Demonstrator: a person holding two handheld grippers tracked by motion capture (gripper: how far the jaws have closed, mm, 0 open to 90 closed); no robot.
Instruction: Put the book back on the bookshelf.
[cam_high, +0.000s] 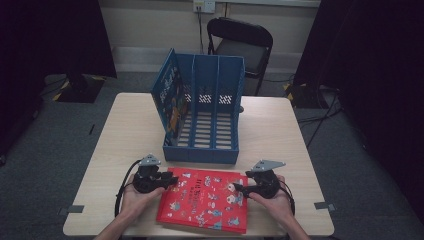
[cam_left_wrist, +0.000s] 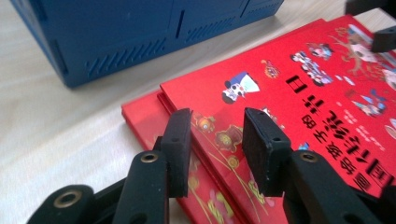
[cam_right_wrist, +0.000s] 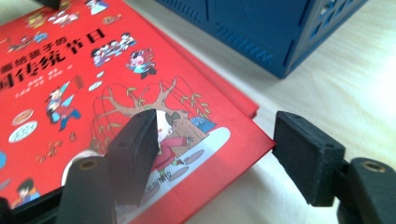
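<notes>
Two red picture books lie stacked near the table's front edge; the top book sits slightly off the lower one. My left gripper is at the stack's left edge, jaws apart just over the covers and gripping nothing. At the right edge, my right gripper is open wide. One of its jaws is over the top cover, the other off past the book's corner above the table.
A blue three-slot file rack stands just behind the books, with a blue book upright in its left slot. The wooden table has bare room on both sides. A black chair stands beyond it.
</notes>
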